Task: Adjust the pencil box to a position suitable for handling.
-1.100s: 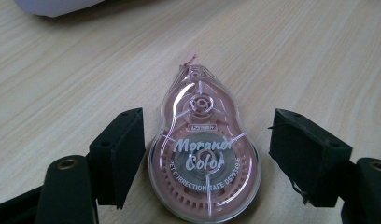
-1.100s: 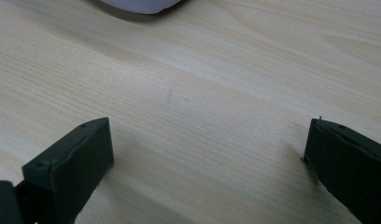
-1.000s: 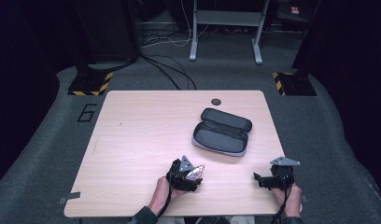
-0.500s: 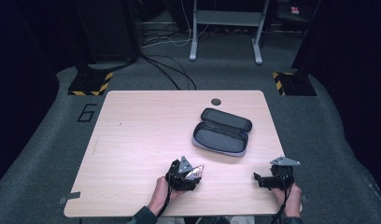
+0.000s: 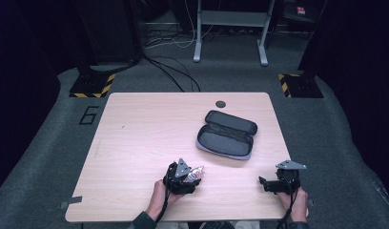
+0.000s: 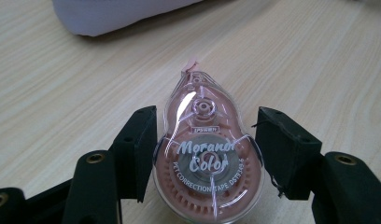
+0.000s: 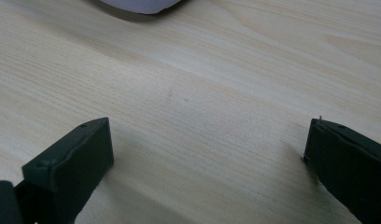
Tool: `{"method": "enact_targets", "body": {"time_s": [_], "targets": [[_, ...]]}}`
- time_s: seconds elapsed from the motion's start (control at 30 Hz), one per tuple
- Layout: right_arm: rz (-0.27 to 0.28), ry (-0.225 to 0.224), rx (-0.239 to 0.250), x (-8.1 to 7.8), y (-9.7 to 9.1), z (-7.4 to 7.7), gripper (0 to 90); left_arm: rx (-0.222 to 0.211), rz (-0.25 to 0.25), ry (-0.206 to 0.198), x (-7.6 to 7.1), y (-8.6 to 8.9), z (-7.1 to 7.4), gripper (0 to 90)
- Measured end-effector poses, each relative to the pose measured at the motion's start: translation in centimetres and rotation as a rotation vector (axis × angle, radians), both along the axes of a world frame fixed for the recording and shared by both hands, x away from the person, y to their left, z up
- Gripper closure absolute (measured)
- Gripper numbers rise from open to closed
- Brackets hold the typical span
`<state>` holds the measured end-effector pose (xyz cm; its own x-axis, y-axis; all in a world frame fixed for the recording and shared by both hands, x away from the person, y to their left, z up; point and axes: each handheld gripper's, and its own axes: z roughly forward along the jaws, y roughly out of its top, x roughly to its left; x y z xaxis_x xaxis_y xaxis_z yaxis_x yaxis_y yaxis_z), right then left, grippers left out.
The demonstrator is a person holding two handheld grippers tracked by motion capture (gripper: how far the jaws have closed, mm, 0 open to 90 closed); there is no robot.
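Wooden table: left hand-held gripper grasping correction tape; right hand-held gripper spread wide, holding nothing.

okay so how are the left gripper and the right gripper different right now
The left gripper has a pink correction tape dispenser between its fingers; the right gripper has bare table between its fingers. The left gripper's fingers sit close beside the dispenser, while the right gripper's stand wide apart. Both have black fingers, rest low over the wooden table and point toward the grey pencil case.
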<state>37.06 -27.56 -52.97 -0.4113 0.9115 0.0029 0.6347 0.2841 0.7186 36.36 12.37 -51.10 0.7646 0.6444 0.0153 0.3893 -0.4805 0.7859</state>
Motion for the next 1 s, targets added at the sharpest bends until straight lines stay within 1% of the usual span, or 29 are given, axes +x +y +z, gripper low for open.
{"method": "enact_targets", "body": {"time_s": [0.03,0.2,0.23,0.37,0.4,0.43,0.53,0.57,0.63,0.7,0.73,0.77,0.8,0.9,1.0], "targets": [[-0.001,0.000,0.001,0.0,0.0,0.0,0.9,-0.002,-0.004,0.004,0.0,0.2,0.1,40.1],[0.000,0.000,0.000,0.0,0.0,0.0,0.9,-0.019,0.019,-0.008,-0.1,1.4,0.7,40.1],[0.000,0.001,0.001,0.0,0.0,0.0,0.9,-0.022,0.031,-0.020,-0.1,1.8,0.8,40.1],[0.000,0.000,0.000,0.0,0.0,0.0,0.9,-0.030,0.062,-0.029,-0.2,3.0,1.2,40.1],[0.000,0.000,0.001,0.0,0.0,0.0,0.9,-0.024,0.069,-0.035,-0.2,3.4,1.3,40.1],[0.000,0.000,0.000,0.0,0.0,0.0,0.9,-0.027,0.080,-0.037,-0.2,3.7,1.3,40.1],[0.000,0.000,0.001,0.0,0.0,0.0,0.9,-0.026,0.106,-0.048,-0.2,4.7,1.3,40.1],[0.000,0.000,0.001,0.0,0.0,0.0,0.9,-0.028,0.117,-0.043,-0.2,5.1,1.3,40.1],[0.000,0.001,0.001,0.0,0.0,0.0,0.9,-0.026,0.140,-0.050,-0.2,6.0,1.3,40.1],[-0.001,0.001,0.001,0.0,0.0,0.0,0.9,-0.029,0.157,-0.047,-0.2,6.7,1.3,40.1],[0.000,0.000,0.001,0.0,0.0,0.0,0.9,-0.022,0.168,-0.055,-0.2,7.2,1.2,40.1],[-0.001,0.001,0.001,0.0,0.0,0.0,0.9,-0.028,0.176,-0.047,-0.2,7.5,1.2,40.1],[-0.001,0.001,0.001,0.0,0.0,0.0,0.9,-0.026,0.188,-0.054,-0.1,7.9,1.1,40.1],[-0.001,0.000,0.001,0.0,0.0,0.0,0.9,-0.029,0.222,-0.053,0.0,9.3,0.8,40.1],[-0.002,0.002,0.003,0.0,0.0,0.0,0.9,-0.028,0.241,-0.043,0.0,10.5,0.5,40.1]]}}
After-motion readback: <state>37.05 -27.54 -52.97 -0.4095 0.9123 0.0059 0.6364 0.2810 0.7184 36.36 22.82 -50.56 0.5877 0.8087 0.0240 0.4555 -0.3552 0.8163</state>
